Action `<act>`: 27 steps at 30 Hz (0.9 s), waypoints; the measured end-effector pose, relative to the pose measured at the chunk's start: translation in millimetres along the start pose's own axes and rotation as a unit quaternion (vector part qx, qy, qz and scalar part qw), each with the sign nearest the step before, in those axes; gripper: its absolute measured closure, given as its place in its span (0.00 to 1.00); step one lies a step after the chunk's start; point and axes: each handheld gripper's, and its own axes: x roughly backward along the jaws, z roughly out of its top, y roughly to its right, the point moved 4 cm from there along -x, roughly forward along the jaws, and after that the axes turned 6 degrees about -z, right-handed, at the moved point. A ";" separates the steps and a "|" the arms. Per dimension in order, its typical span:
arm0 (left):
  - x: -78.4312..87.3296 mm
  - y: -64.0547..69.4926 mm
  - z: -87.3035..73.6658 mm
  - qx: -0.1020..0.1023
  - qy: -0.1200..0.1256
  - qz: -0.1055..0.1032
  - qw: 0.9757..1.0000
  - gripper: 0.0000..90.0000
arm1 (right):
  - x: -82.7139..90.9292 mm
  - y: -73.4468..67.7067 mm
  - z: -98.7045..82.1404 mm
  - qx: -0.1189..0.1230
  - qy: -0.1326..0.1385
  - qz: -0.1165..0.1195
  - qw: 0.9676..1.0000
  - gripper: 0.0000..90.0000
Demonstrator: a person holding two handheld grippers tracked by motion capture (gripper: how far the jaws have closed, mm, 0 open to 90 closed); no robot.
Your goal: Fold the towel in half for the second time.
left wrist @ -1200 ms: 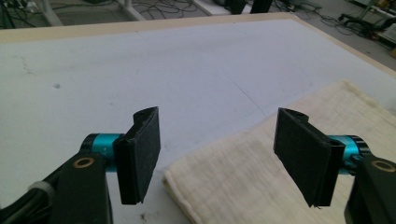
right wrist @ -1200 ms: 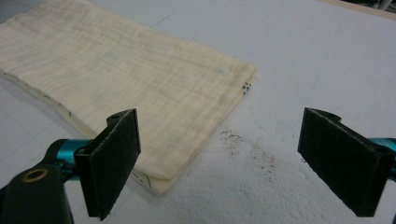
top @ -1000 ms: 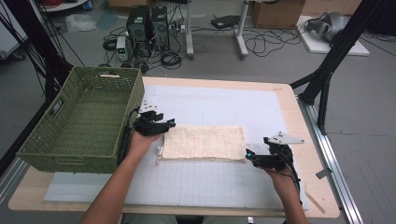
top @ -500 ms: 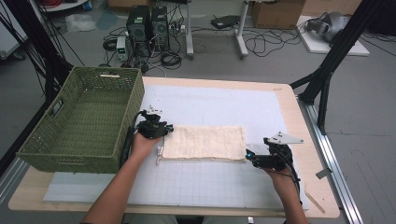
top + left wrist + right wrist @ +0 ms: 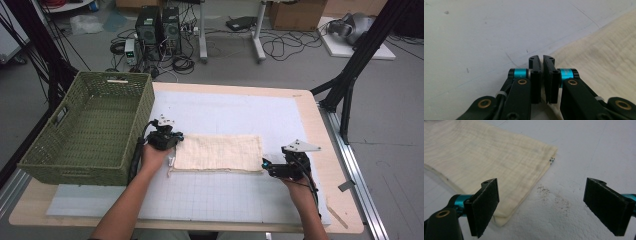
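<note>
A cream cloth (image 5: 217, 152) lies folded flat in the middle of the white mat. My left gripper (image 5: 172, 142) is at the cloth's far left corner. In the left gripper view its jaws (image 5: 541, 58) have just closed and stand together, and the cloth (image 5: 604, 55) edge runs in between them. My right gripper (image 5: 265, 165) sits at the cloth's near right corner. In the right gripper view it (image 5: 543, 182) is open wide, low over the mat, with one jaw above the cloth (image 5: 486, 152) corner and the other over bare mat.
A green woven basket (image 5: 145, 105) stands at the table's left, close beside my left hand. The white gridded mat (image 5: 230, 107) covers most of the wooden table (image 5: 320, 130). Cables, computer cases and stands are on the floor beyond.
The left gripper's jaws have closed at the cloth's left corner. Both hands have stayed in place, and the cloth lies as before.
</note>
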 end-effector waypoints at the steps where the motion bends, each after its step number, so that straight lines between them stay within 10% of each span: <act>1: 0.1 -0.3 -0.1 0.002 0.001 -0.001 1.000 0.94 | -1.2 1.2 0.4 -0.003 0.001 -0.002 1.000 0.14; 5: 0.0 -0.3 -0.4 0.003 0.001 -0.001 1.000 0.94 | -7.9 6.1 4.7 -0.035 0.003 0.008 0.999 0.14; 13: -0.1 -0.3 -0.6 0.003 0.002 -0.001 1.000 0.94 | -45.0 9.1 35.4 -0.015 -0.024 0.011 1.000 0.15; 20: -0.1 -0.3 -0.6 0.004 0.002 0.000 1.000 0.94 | -74.6 8.3 52.6 0.001 -0.056 0.031 0.998 0.52; 27: 0.2 -1.1 -0.8 0.008 0.002 -0.003 1.000 0.94 | -92.1 8.4 48.9 0.009 -0.089 0.019 0.996 0.63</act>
